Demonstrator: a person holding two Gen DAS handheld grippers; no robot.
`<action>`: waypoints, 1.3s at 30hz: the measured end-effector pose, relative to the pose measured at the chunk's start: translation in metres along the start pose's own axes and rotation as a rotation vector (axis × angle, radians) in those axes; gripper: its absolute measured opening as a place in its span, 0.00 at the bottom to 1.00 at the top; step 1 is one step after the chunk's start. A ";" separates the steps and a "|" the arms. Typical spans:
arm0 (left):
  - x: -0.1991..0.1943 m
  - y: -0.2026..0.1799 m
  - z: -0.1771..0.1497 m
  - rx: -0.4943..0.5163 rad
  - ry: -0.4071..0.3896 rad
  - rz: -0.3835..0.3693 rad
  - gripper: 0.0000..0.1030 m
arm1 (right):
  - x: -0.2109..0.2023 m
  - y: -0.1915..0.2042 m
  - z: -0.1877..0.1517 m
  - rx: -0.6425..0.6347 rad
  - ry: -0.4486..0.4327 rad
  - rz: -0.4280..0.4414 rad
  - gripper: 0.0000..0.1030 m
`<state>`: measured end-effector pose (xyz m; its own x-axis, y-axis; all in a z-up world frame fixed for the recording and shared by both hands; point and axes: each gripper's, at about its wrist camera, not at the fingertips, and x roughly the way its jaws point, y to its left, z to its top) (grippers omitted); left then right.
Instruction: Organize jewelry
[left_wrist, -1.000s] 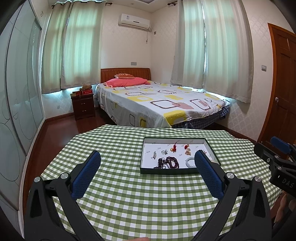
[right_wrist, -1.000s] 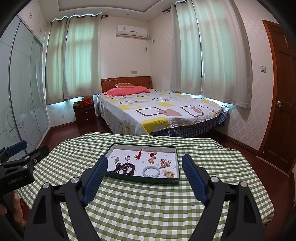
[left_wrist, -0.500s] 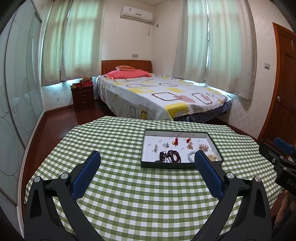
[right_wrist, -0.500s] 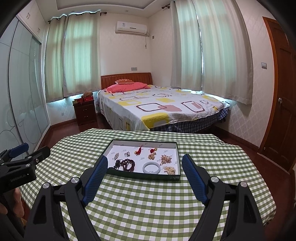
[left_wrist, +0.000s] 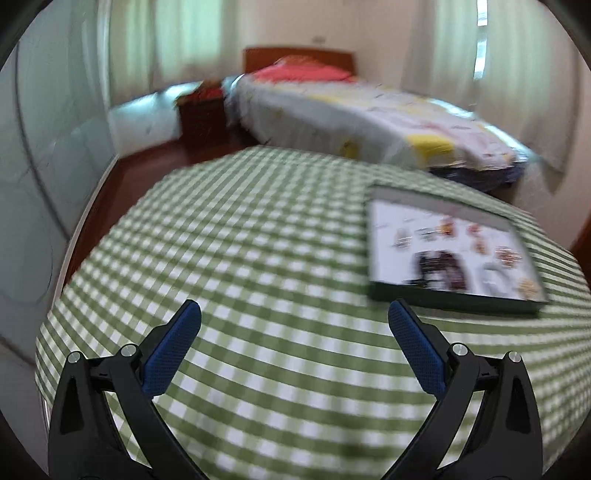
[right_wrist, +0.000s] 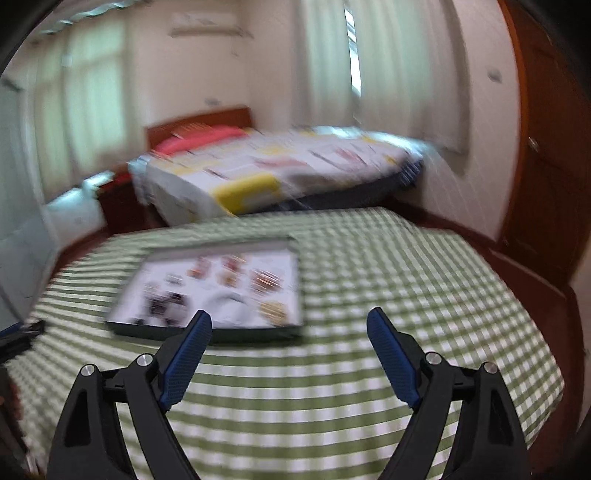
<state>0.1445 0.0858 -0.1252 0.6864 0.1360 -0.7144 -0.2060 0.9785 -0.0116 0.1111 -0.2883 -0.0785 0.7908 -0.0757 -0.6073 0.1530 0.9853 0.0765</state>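
The jewelry tray (right_wrist: 207, 325), a shallow dark-rimmed box with a white floor, lay flat on the green-checked tablecloth (right_wrist: 369, 387) of the table, toward its far half. Blur smeared its contents, but you could make out a dark tangle of beads (right_wrist: 164, 304) near its front left corner, a pale ring-shaped bangle (right_wrist: 225, 301) beside that, and small reddish and golden pieces scattered behind and to the right; what each one was could not be told.

In your right wrist view the tray sat ahead and to the left, its front rim just past the left blue pad. Your right gripper (right_wrist: 290, 319) had its jaws spread wide, having just opened a little further, with only tablecloth showing between the pads and nothing gripped. At the left edge of that view a dark part of your other tool (right_wrist: 22, 332) showed above the cloth.

In your left wrist view the tray (left_wrist: 443, 299) lay ahead and to the right, beyond the right pad. Your left gripper (left_wrist: 295, 308) likewise stood wide apart and empty over bare cloth.

Beyond the table stood a bed (left_wrist: 369, 122) with a patterned cover and a pink pillow (left_wrist: 299, 72), a dark wooden nightstand (left_wrist: 201, 114) beside it, pale curtains (right_wrist: 325, 66) along the walls, and a wooden door (right_wrist: 550, 147) on the right.
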 end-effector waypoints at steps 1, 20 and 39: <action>0.014 0.008 0.001 -0.019 0.019 0.020 0.96 | 0.020 -0.014 -0.003 0.019 0.035 -0.041 0.81; 0.146 0.073 0.035 -0.127 0.152 0.197 0.96 | 0.162 -0.138 -0.009 0.203 0.271 -0.281 0.83; 0.162 0.082 0.043 -0.184 0.163 0.164 0.96 | 0.168 -0.135 -0.006 0.191 0.289 -0.267 0.94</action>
<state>0.2691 0.1948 -0.2118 0.5154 0.2492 -0.8199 -0.4384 0.8988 -0.0025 0.2195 -0.4333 -0.1958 0.5145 -0.2506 -0.8200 0.4579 0.8889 0.0157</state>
